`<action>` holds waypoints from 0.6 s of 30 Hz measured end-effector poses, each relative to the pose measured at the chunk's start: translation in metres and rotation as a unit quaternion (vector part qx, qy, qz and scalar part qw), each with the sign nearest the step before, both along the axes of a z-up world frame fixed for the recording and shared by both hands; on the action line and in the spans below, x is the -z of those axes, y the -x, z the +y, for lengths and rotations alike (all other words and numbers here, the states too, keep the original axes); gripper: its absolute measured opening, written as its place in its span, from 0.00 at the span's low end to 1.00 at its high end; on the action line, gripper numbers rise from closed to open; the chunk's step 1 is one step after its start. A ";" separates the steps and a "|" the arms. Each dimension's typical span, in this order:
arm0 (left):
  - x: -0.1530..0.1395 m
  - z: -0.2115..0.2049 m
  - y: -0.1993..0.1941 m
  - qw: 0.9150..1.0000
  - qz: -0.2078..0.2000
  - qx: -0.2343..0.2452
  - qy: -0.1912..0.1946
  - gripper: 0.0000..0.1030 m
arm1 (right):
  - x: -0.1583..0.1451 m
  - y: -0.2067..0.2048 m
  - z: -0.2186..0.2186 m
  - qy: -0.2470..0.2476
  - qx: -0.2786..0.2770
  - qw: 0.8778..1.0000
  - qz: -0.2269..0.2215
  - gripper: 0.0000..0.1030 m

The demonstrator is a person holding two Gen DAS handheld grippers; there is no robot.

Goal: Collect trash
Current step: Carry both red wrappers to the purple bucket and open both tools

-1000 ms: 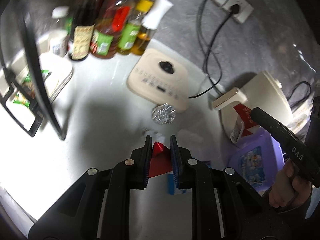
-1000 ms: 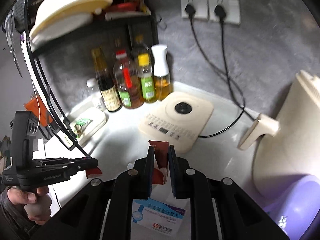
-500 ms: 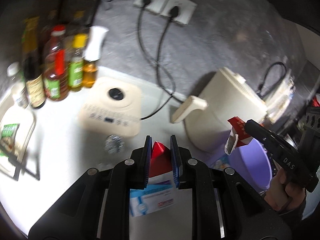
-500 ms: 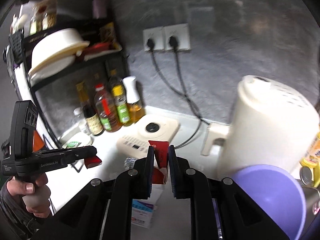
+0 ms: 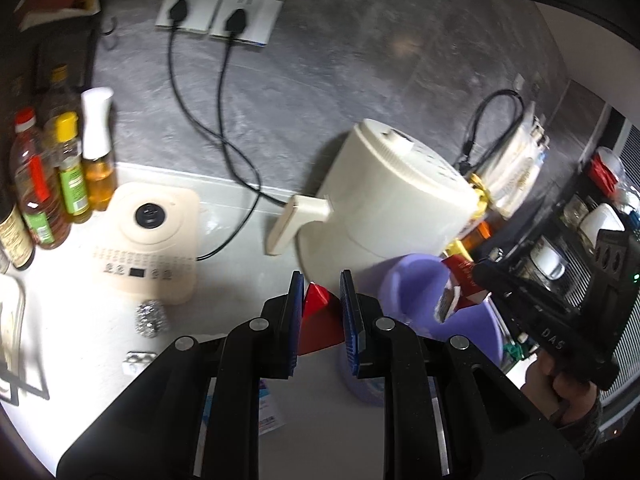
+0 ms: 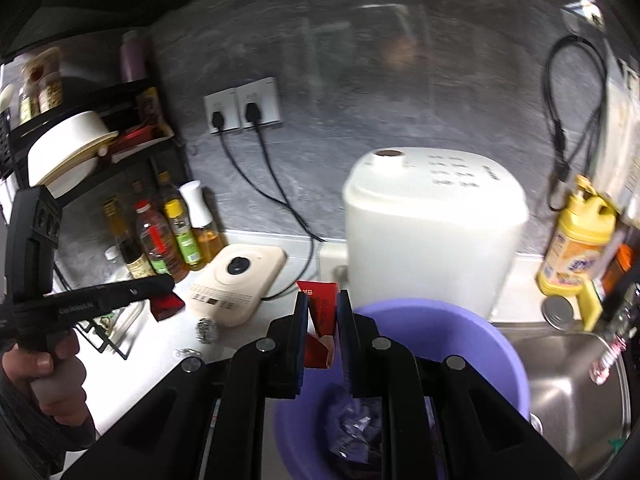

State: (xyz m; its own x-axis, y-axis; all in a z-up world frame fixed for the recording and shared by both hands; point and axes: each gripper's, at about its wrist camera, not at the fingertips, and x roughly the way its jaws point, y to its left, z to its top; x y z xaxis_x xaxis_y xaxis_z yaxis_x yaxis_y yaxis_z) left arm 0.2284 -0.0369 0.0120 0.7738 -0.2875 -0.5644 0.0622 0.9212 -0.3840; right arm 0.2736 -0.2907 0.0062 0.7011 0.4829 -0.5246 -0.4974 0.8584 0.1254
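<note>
Trash: red scrap pinched in left hand-held gripper, bottom centre; red carton clamped in right hand-held gripper, above purple bin rim, lower centre. Both off table.

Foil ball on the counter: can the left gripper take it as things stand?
Probably not yet. The left gripper is shut on a red scrap, so nothing else fits between its jaws. The foil ball itself lies in the open beside the beige appliance base, nothing covering it.
</note>
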 end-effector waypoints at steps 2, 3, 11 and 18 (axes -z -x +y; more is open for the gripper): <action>-0.004 -0.007 -0.003 1.000 -0.002 0.011 -0.001 0.18 | 0.001 -0.002 -0.009 -0.006 0.011 1.000 0.007 0.16; -0.007 -0.011 -0.005 1.000 -0.004 0.018 0.000 0.18 | 0.002 -0.003 -0.013 -0.009 0.016 1.000 0.011 0.17; -0.013 -0.039 -0.024 0.998 -0.002 0.066 0.007 0.18 | -0.003 -0.005 -0.058 -0.042 0.072 0.996 0.015 0.51; -0.012 -0.068 -0.035 0.994 0.001 0.112 0.005 0.18 | 0.000 0.006 -0.090 -0.054 0.114 0.992 0.026 0.54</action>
